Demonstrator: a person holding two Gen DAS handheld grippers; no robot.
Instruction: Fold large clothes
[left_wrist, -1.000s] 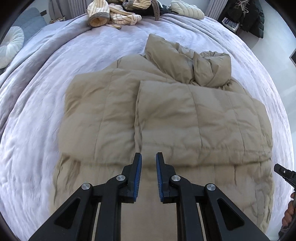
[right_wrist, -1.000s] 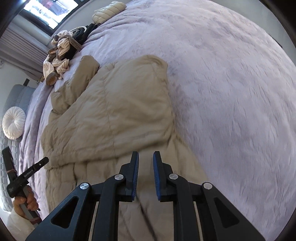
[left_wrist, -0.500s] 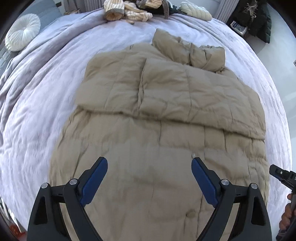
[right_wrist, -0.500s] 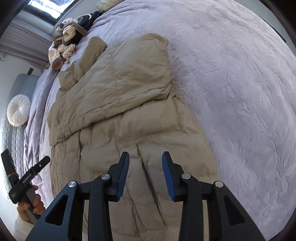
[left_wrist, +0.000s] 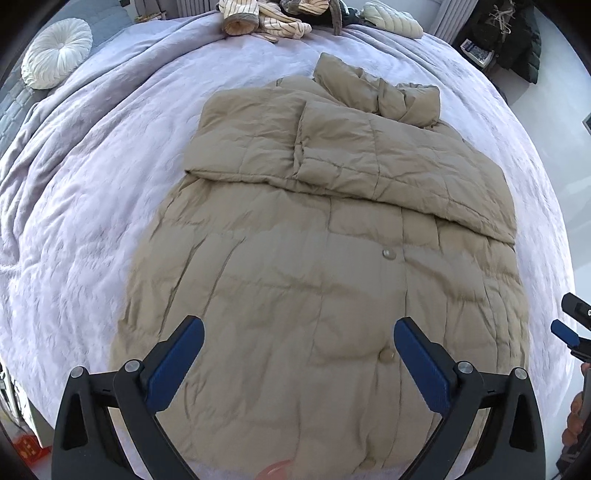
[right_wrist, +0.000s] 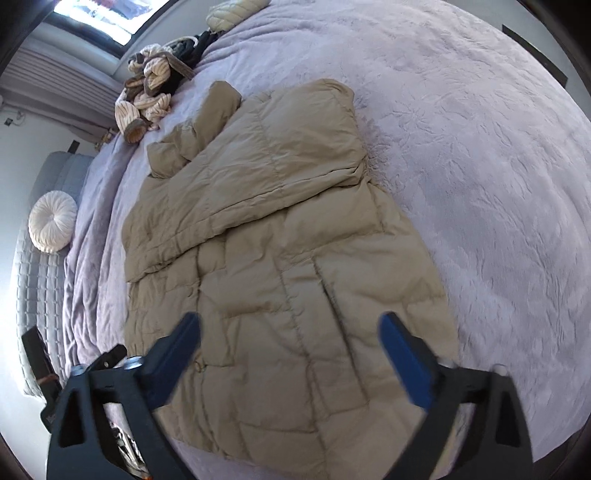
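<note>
A long tan puffer coat lies flat on the lilac bedspread, both sleeves folded across its chest and the hood bunched at the far end. My left gripper hangs above the coat's lower half, its jaws opening wide with nothing between them. Over the hem, nearer the coat's right edge, my right gripper is also opening, blurred, with nothing held. The right gripper's tip shows at the right edge of the left wrist view; the left gripper shows at lower left in the right wrist view.
Striped cream clothes and dark garments are heaped at the bed's far end, next to a cream quilted item. A round white cushion rests by the grey headboard. A dark coat hangs at the far right.
Both grippers went from nearly shut to wide open, the left first. Both drew back and up from the folded sleeves toward the hem, so more of the coat shows.
</note>
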